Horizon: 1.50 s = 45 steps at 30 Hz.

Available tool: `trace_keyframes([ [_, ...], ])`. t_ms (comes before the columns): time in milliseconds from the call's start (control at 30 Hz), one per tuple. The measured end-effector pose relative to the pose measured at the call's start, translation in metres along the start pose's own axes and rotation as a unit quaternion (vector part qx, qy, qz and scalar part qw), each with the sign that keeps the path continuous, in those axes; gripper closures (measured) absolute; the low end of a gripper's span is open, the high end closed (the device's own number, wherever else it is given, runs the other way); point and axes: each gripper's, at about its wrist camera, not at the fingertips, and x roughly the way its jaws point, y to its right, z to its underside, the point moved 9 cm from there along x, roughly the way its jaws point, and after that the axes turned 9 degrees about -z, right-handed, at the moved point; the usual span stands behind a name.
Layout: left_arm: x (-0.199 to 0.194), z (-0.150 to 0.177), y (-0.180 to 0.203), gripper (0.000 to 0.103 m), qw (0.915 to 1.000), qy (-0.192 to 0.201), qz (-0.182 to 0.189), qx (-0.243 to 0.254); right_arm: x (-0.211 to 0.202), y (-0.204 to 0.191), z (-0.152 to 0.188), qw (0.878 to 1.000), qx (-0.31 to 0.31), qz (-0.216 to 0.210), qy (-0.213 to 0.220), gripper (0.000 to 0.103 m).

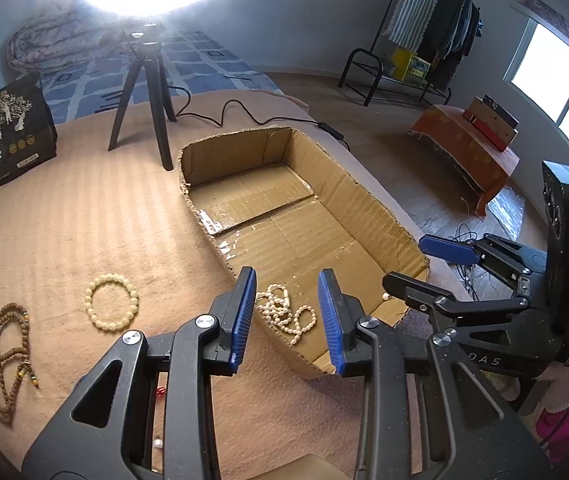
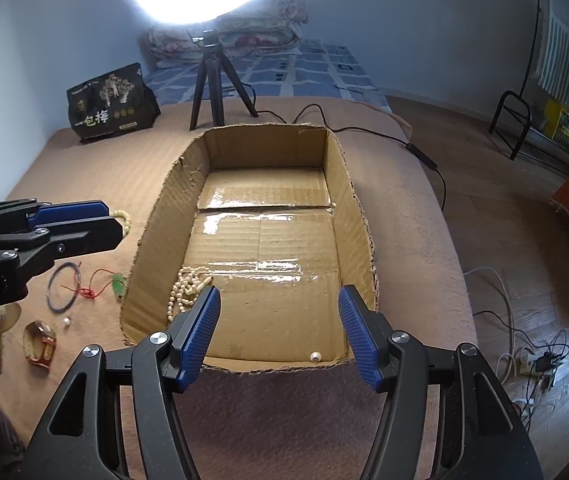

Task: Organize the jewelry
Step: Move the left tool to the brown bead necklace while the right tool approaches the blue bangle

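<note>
An open cardboard box point(image 2: 350, 208) point(image 1: 364, 196) sits on a tan blanket. A cream pearl necklace point(image 1: 286, 314) point(image 2: 186, 286) lies in its near left corner, and a single pearl point(image 2: 315, 357) lies at its near wall. My left gripper point(image 1: 286, 308) is open and empty, above the box's near edge over the necklace. My right gripper point(image 2: 278, 328) is open and empty over the box's near end. On the blanket lie a cream bead bracelet point(image 1: 111, 302), a brown bead necklace point(image 1: 6, 354), a dark bangle point(image 2: 63, 287), a red cord with a green pendant point(image 2: 102, 282), a watch point(image 2: 41, 344) and a loose pearl point(image 2: 67, 322).
A black tripod point(image 1: 144, 92) with a bright ring light stands behind the box, its cable running right. A black printed bag point(image 1: 4, 136) stands at the far left. The bed edge drops to a wooden floor on the right, with a clothes rack point(image 1: 424, 40) and a low red table point(image 1: 468, 152).
</note>
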Motion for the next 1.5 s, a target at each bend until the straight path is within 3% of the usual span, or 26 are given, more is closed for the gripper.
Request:
trace_keyframes([
  [233,-0.02,0.004,-0.018,0.071,0.9998,0.012,-0.009,0.008,-0.008,-0.014,-0.003,1.0,-0.004,-0.008,0.006,0.036],
  [533,-0.052,0.012,-0.08,0.069,0.9991,0.02,-0.034,-0.018,-0.015,-0.043,-0.005,0.999,-0.021,-0.026,0.004,0.03],
  [600,-0.06,0.016,-0.099,0.049,0.9984,0.021,-0.046,-0.027,-0.014,-0.053,-0.005,0.999,-0.029,-0.033,0.001,0.03],
  [700,-0.072,0.022,-0.126,0.033,0.9968,0.027,-0.061,-0.043,-0.013,-0.07,-0.007,0.998,-0.043,-0.042,-0.005,0.03],
  [1133,-0.084,0.073,-0.24,0.032,0.987,-0.014,-0.112,-0.114,0.01,-0.124,-0.022,0.993,-0.087,-0.068,-0.029,0.029],
  [1500,-0.077,0.092,-0.278,0.032,0.9838,-0.038,-0.107,-0.139,0.025,-0.158,-0.031,0.988,-0.075,-0.128,-0.051,0.029],
])
